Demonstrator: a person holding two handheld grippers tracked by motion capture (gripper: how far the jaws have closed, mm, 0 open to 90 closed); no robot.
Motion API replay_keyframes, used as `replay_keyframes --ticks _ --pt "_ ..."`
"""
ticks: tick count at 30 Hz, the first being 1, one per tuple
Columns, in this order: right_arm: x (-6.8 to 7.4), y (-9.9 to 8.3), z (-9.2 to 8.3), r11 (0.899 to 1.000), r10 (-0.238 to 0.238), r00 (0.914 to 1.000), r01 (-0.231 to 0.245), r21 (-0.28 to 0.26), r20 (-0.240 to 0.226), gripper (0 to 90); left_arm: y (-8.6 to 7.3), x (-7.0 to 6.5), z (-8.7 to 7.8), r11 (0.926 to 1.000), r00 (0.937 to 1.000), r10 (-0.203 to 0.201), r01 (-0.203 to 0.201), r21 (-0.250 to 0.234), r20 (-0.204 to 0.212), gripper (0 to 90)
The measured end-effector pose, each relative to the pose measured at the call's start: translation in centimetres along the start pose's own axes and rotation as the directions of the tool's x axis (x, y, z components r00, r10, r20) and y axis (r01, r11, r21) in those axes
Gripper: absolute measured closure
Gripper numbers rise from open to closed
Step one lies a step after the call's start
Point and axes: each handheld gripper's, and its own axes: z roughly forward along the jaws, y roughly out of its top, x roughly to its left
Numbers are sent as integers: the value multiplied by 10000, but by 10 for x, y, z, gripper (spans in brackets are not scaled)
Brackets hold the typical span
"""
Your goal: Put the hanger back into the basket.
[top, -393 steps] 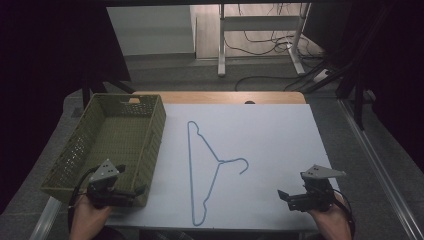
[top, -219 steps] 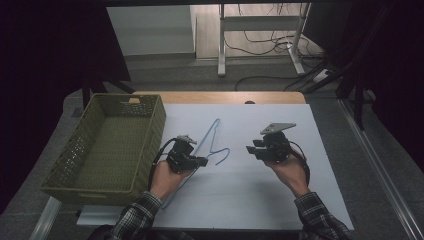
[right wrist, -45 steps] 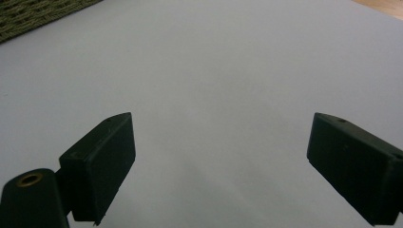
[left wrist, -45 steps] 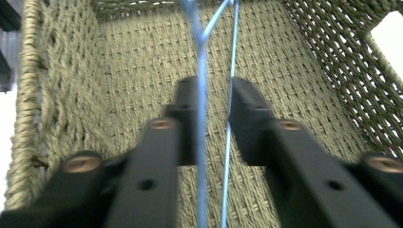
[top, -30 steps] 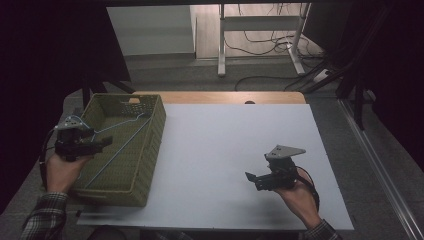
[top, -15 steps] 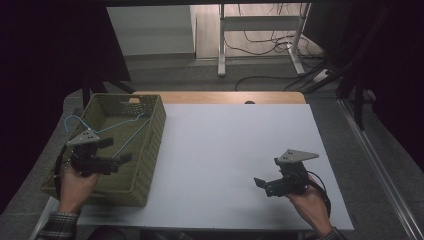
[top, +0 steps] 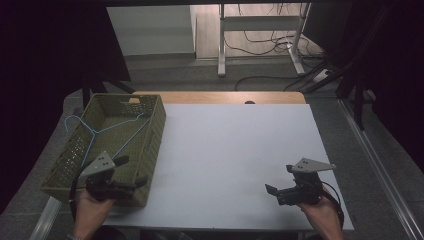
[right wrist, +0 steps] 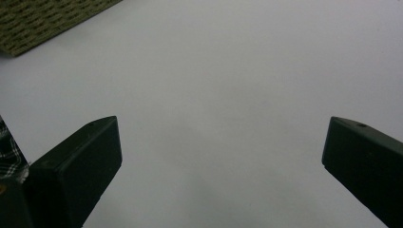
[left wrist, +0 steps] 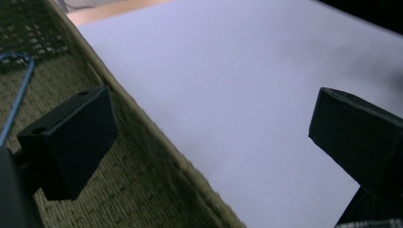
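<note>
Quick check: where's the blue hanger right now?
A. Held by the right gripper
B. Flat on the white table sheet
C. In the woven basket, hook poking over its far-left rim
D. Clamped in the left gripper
C: the blue hanger lies in the woven basket, hook over the rim, and both grippers are empty.

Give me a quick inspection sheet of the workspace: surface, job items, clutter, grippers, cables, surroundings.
Surface: white table top, bare across its middle; wooden strip along the far edge.
Job's things: blue wire hanger lies in the green woven basket at the table's left, its hook poking over the basket's far-left rim.
Clutter: nothing seen.
Grippers: left gripper over the basket's near end, jaws wide, nothing between them; right gripper above the table's near right, jaws wide and empty.
Cables: a black cable loops from the right gripper round the hand; more cables lie on the floor beyond the table.
Surroundings: a white desk frame stands beyond the table; dark at both sides.
</note>
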Motion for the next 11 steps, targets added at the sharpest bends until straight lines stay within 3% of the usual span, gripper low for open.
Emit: replay_keyframes --ticks 5,11 --pt "0 -6 3 9999 35 10000 -36 168 19 0 -8 -3 13 9975 9997 229 -221 674 -104 11" --pt "5 -7 11 9988 -230 9997 234 420 -87 0 -11 1 18 9957 9999 142 -149 918 73 0"
